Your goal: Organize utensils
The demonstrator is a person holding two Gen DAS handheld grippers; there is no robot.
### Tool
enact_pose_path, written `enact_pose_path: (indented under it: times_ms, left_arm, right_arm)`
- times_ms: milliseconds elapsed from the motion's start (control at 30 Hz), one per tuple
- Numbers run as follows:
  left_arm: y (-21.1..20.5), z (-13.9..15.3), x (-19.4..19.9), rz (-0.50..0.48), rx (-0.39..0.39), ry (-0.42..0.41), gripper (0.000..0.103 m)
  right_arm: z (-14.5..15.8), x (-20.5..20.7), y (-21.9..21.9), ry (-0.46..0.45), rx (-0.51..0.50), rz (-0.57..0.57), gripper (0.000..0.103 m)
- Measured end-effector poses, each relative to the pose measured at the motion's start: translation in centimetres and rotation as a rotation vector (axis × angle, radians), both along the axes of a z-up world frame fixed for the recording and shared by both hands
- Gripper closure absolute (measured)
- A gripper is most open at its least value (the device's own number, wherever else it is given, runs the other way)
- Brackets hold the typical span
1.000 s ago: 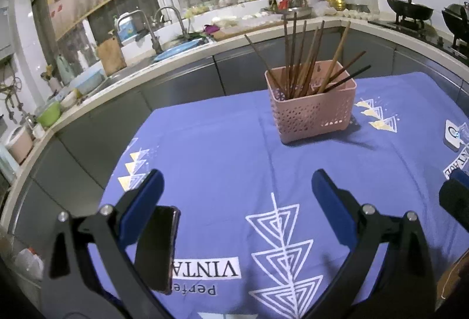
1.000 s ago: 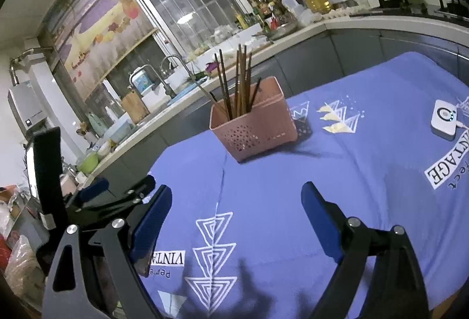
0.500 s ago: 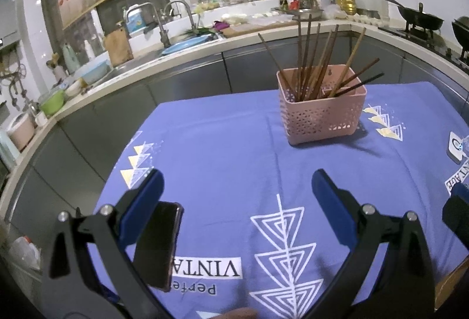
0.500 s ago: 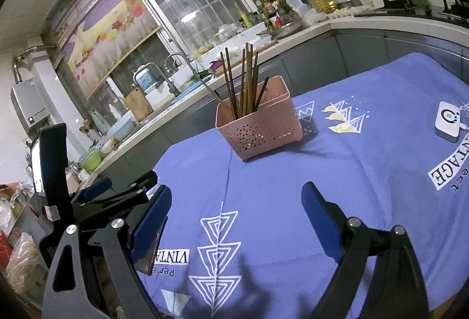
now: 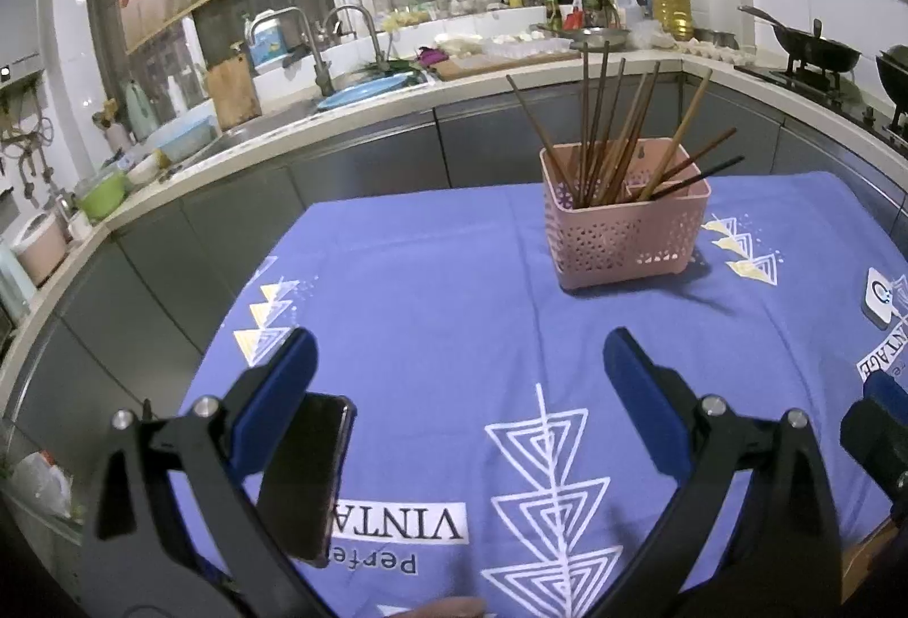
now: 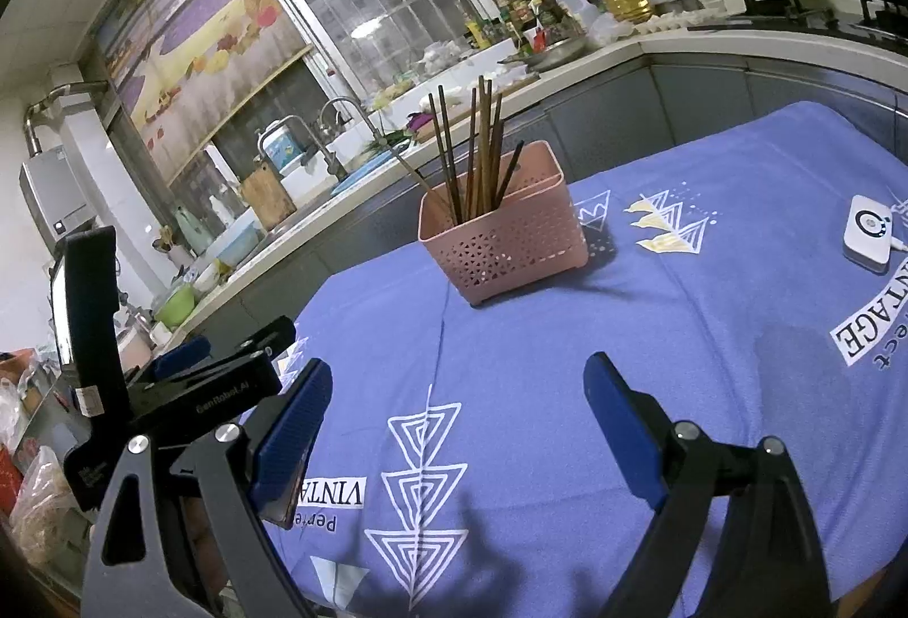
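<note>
Both grippers, left gripper (image 5: 457,368) and right gripper (image 6: 457,402), you are holding wide open and empty, facing the pink basket (image 5: 624,232) of chopsticks (image 5: 610,124) near the table's far edge.

2 wrist views, shared basket (image 5: 624,226)

In the left wrist view, the pink basket (image 5: 624,232) of chopsticks (image 5: 613,130) is now seen nearer the middle and more upright. A fingertip (image 5: 454,606) has come into view at the bottom edge.
</note>
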State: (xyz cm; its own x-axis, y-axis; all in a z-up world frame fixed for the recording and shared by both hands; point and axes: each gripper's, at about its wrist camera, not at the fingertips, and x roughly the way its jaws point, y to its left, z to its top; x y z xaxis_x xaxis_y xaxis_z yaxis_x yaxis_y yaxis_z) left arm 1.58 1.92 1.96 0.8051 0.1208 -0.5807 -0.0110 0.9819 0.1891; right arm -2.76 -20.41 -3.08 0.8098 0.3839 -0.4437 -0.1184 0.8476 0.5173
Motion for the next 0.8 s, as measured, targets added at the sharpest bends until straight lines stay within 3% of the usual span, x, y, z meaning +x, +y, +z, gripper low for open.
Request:
enact_pose_path:
  times_ms: [800]
  left_arm:
    - [-1.6, -0.9, 0.1, -0.051, -0.01, 0.034, 0.006]
  right_arm:
    - [0.4, -0.2, -0.3, -0.011, 0.006, -0.015, 0.014]
